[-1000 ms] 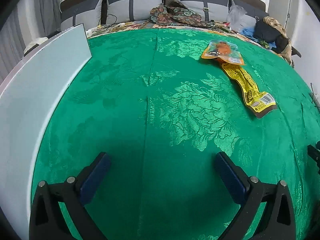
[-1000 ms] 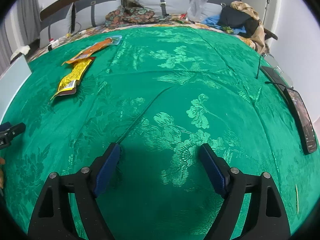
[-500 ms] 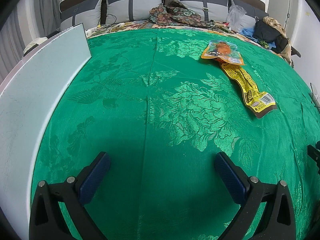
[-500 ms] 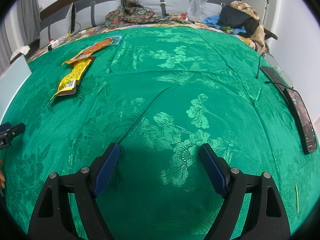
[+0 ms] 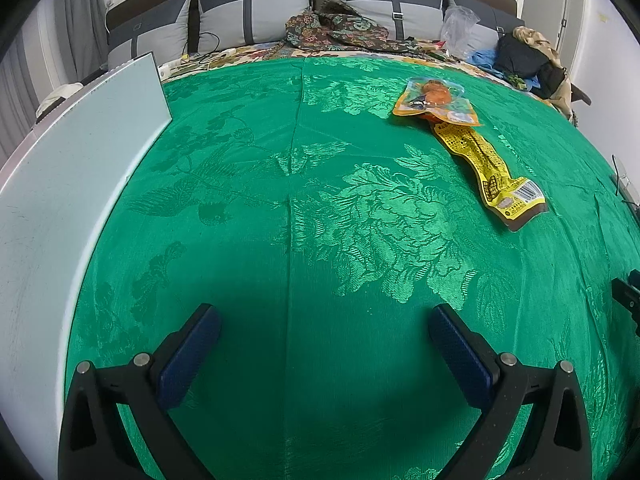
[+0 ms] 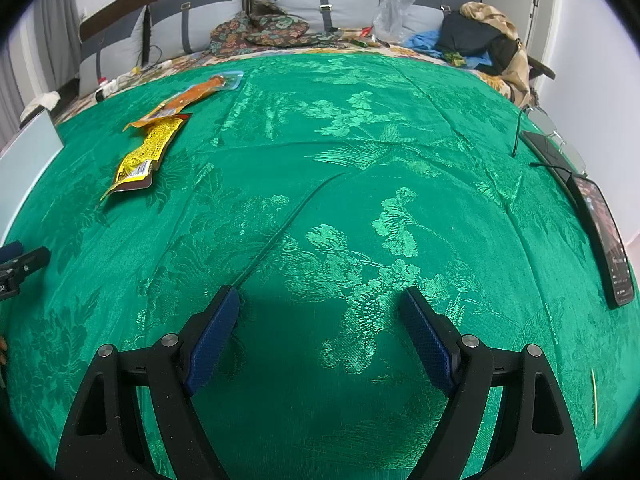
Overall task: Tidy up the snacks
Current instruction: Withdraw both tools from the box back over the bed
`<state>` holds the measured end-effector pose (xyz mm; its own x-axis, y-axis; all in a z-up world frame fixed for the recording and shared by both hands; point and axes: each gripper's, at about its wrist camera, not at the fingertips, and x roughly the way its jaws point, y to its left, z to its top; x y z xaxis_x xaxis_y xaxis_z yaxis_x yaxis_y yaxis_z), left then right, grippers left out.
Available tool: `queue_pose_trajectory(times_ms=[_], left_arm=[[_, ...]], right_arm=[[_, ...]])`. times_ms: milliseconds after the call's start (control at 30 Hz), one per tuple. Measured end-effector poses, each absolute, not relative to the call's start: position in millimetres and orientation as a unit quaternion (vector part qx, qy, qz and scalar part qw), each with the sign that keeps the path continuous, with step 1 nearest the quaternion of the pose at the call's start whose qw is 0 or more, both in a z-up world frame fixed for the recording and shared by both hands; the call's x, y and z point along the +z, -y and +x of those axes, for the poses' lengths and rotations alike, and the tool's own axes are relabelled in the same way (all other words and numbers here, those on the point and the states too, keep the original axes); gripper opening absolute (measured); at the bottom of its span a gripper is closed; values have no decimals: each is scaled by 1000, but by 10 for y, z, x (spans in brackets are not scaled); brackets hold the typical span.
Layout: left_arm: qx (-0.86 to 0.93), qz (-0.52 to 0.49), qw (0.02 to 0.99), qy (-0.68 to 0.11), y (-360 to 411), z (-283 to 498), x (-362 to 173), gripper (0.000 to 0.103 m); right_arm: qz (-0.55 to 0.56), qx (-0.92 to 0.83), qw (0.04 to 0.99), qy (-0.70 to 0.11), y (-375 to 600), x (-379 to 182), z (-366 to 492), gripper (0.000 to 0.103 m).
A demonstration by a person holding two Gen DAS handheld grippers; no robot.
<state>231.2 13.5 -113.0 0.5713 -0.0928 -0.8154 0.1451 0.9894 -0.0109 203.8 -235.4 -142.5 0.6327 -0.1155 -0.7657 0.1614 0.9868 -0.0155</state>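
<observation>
Both grippers hover over the green cloth [image 5: 304, 200] that covers the bed, and neither has hold of anything. The left gripper [image 5: 325, 322] has its fingers [image 5: 188, 356] spread wide, only bare patterned cloth between the blue pads. Same story on the right gripper [image 6: 319, 304]: fingers [image 6: 212, 338] wide apart, nothing between them but cloth.

The snacks are well away from both. From the left wrist view, the yellow packet [image 5: 488, 170] lies flat on the cloth, far beyond the fingers and off to the right, its barcode end nearest the camera. The orange packet [image 5: 434, 100] lies at the yellow packet's far end, overlapping it. From the right wrist view the same pair sits far off to the upper left, the yellow packet [image 6: 146, 152] nearer, the orange packet [image 6: 192, 94] stretching away behind it.

A pale board [image 5: 60, 184] runs along the cloth's edge, well to the left of the yellow packet. On the opposite side of the cloth from the yellow packet, a phone [image 6: 608, 240] rests near the edge, with a pair of glasses [image 6: 554, 128] just beyond it. Grey pillows [image 5: 256, 16] line the headboard, far behind the orange packet.
</observation>
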Motion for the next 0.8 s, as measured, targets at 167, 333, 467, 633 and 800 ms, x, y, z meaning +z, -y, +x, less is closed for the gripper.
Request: queue_pose_trajectory(times_ms=[167,333,467,633,800], left_arm=[[-67,29,886,-458,-135,2311,-1130,103],[-67,29,886,-458,-136,2311,-1130,103],[-67,29,886,-458,-135,2311,-1131,103],[-65,28,886,-458,-132,2314,-1132,103],[-63,27,886,-458,-126,2316,-1134,103]], right_arm=[[27,-77,903,-422,2354,-1425,2038,85],[27,-77,903,-422,2354,-1424,2036,85],[27,-77,903,-422,2354,-1424,2039,85],[29,-73,903,-422,2355,-1426,2035,88],[17,-54,891,-451,2293,-1400,2170,90]])
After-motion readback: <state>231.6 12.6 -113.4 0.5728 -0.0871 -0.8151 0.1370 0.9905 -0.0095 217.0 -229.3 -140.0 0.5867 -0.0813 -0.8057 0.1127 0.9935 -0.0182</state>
